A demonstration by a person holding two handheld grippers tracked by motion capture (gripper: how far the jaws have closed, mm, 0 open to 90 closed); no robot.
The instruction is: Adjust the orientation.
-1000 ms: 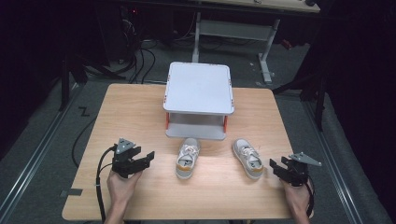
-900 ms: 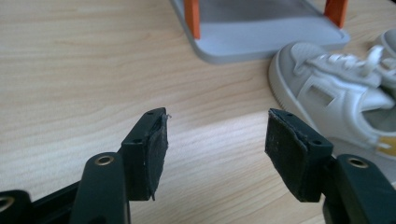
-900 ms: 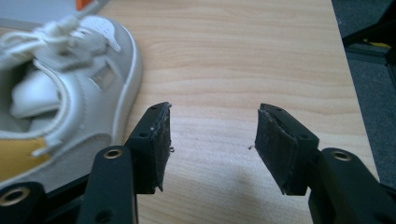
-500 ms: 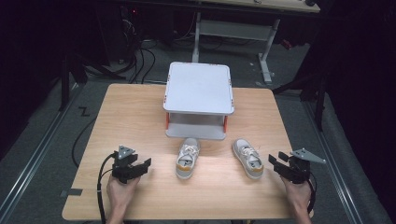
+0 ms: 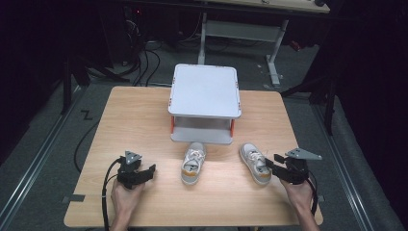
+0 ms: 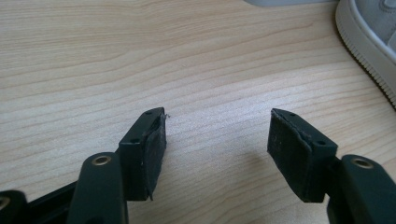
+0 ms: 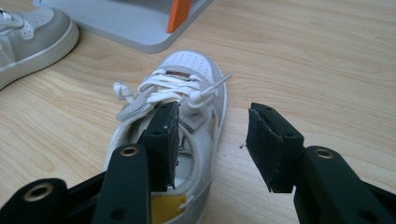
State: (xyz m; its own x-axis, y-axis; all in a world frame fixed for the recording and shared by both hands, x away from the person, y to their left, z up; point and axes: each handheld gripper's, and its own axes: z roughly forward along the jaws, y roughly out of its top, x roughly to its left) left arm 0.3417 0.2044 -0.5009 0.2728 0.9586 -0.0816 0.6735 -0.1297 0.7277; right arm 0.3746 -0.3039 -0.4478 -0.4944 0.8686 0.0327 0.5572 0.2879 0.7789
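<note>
- High view: a wooden table (image 5: 144, 115) with a small grey two-tier rack (image 5: 204, 91) at its far middle, and two pale sneakers just in front of it. The left shoe (image 5: 192, 162) sits near the rack's front edge, toe toward the rack. The right shoe (image 5: 254, 161) lies beside it, a little apart, at an angle.
- High view again: the right gripper (image 5: 272, 164) is right up against the heel end of the right shoe, hand (image 5: 297, 192) behind it. The left gripper (image 5: 148, 171) rests low on bare wood, short of the left shoe, with a gap between them.
- Left gripper view: jaws spread wide with nothing between them but wood grain. The grey rubber sole edge of the left shoe (image 6: 369, 42) shows at the upper right, near but not touched.
- Right gripper view: here's the action. The jaws stand apart, and one pad (image 7: 163, 140) dips inside the collar of the right shoe (image 7: 187, 93) while the other hangs outside its side wall. Laces bunch loosely just ahead. They straddle the wall and do not pinch it yet. The rack's base and an orange post (image 7: 180, 11) sit beyond the toe.
- Step in hand, as I read it: lining up a grasp on the right shoe's collar, likely for a lift onto the rack.
- Next move calls for closing on that side wall firmly, keeping the laces clear, while the left gripper moves over to its own shoe.
</note>
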